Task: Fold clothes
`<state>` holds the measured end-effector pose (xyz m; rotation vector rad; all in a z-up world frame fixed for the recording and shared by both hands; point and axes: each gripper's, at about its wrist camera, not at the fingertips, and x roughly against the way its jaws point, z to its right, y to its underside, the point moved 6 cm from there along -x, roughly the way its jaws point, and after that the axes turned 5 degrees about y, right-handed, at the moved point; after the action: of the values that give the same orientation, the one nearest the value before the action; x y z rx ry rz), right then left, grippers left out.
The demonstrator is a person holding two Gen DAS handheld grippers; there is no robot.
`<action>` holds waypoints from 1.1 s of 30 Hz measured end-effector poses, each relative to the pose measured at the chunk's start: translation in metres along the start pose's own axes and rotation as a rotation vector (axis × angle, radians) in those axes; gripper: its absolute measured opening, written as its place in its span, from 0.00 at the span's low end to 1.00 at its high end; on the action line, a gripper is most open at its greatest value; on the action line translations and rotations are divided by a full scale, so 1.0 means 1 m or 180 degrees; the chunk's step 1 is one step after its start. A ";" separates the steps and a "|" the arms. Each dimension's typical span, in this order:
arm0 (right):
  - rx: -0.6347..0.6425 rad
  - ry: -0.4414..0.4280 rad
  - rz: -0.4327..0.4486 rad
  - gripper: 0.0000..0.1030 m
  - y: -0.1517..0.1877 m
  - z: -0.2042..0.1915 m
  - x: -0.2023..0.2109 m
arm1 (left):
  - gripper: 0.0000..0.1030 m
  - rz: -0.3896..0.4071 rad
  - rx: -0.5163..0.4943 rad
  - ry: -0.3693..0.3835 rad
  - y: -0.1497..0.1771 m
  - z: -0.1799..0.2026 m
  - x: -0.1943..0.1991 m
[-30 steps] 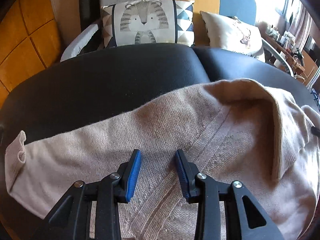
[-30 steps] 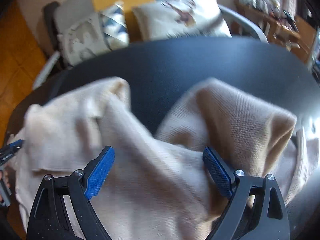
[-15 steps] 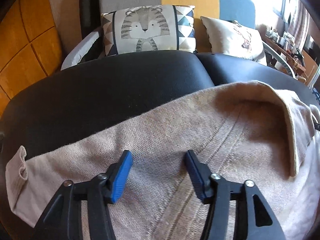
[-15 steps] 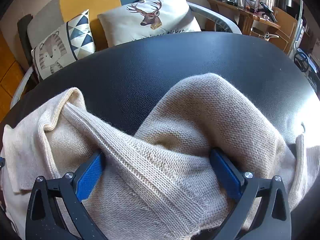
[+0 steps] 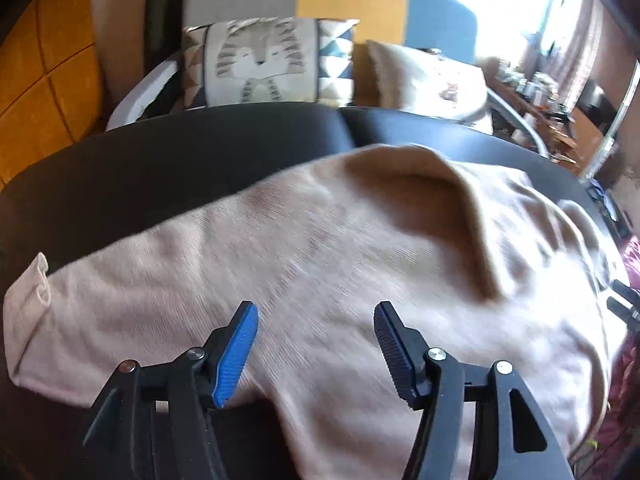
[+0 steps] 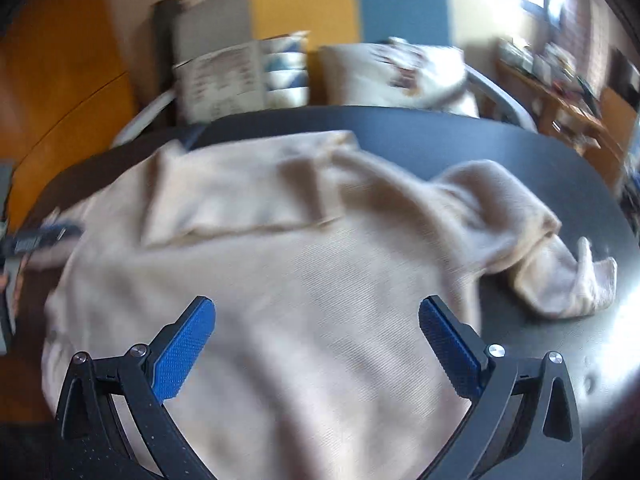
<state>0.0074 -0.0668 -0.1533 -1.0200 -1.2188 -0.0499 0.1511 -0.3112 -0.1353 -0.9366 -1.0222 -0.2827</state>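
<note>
A beige knitted sweater (image 5: 320,248) lies spread over the black table (image 5: 180,160), its collar flap raised toward the far side. My left gripper (image 5: 315,312) hovers open over the sweater's near part with nothing between its blue pads. A sleeve cuff (image 5: 28,292) ends at the far left. In the right wrist view the sweater (image 6: 304,264) fills the middle, and its other sleeve (image 6: 520,216) lies bunched on the table (image 6: 460,140) to the right. My right gripper (image 6: 317,304) stands wide open above the cloth, holding nothing. Both views are blurred.
Behind the table stands a sofa with a tiger cushion (image 5: 264,68) and a deer cushion (image 6: 392,72). A cluttered wooden shelf (image 6: 568,92) sits at the far right. Wooden floor (image 5: 44,80) shows on the left. The other gripper's tip (image 6: 44,236) pokes in at the left edge.
The left jaws opened wider and drew back over the sweater. The right gripper pulled away from the bunched sleeve, which now lies on the table to its right.
</note>
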 end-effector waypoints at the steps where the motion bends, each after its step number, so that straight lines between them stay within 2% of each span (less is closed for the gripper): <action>1: 0.0088 -0.0039 -0.0030 1.00 0.008 -0.013 0.001 | 0.60 -0.0019 -0.0033 0.0054 0.005 0.007 0.003; 4: 0.0309 -0.0150 -0.0147 1.00 0.034 -0.046 0.002 | 0.60 -0.0114 -0.0198 0.0136 0.024 0.027 0.004; 8: 0.0381 -0.0272 -0.0574 1.00 0.075 -0.071 -0.011 | 0.60 -0.0320 -0.0488 0.0107 0.052 0.047 -0.003; 9: 0.0443 -0.0179 -0.0539 1.00 0.083 -0.077 -0.007 | 0.60 -0.0399 -0.0535 0.0032 0.061 0.045 -0.007; 12: 0.0531 -0.0110 -0.0453 1.00 0.098 -0.090 0.004 | 0.62 -0.0301 -0.0633 -0.0044 0.077 0.035 0.001; 16: 0.0511 -0.0064 -0.0305 1.00 0.118 -0.108 0.018 | 0.62 -0.0205 -0.0518 -0.0062 0.094 0.011 0.018; 20: 0.0772 -0.0105 -0.0269 1.00 0.133 -0.127 0.028 | 0.62 -0.0155 -0.0484 -0.0106 0.109 -0.005 0.032; 22: 0.0850 -0.0153 -0.0319 1.00 0.134 -0.127 0.030 | 0.62 -0.0157 -0.0454 -0.0115 0.116 -0.010 0.038; 27: 0.0421 -0.0105 -0.0104 1.00 0.107 -0.086 0.050 | 0.60 -0.0249 -0.0271 -0.0140 0.121 -0.013 0.055; 32: 0.0085 0.0095 -0.0082 1.00 0.075 -0.050 0.027 | 0.60 -0.0016 -0.0224 -0.0024 0.090 0.011 0.066; 33: 0.0020 0.0092 -0.0177 1.00 0.074 -0.046 0.014 | 0.60 0.0022 -0.0233 0.0014 0.082 0.017 0.064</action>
<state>0.0870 -0.0476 -0.1870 -0.9769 -1.2203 -0.1038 0.2239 -0.2364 -0.1227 -1.0050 -1.0099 -0.3178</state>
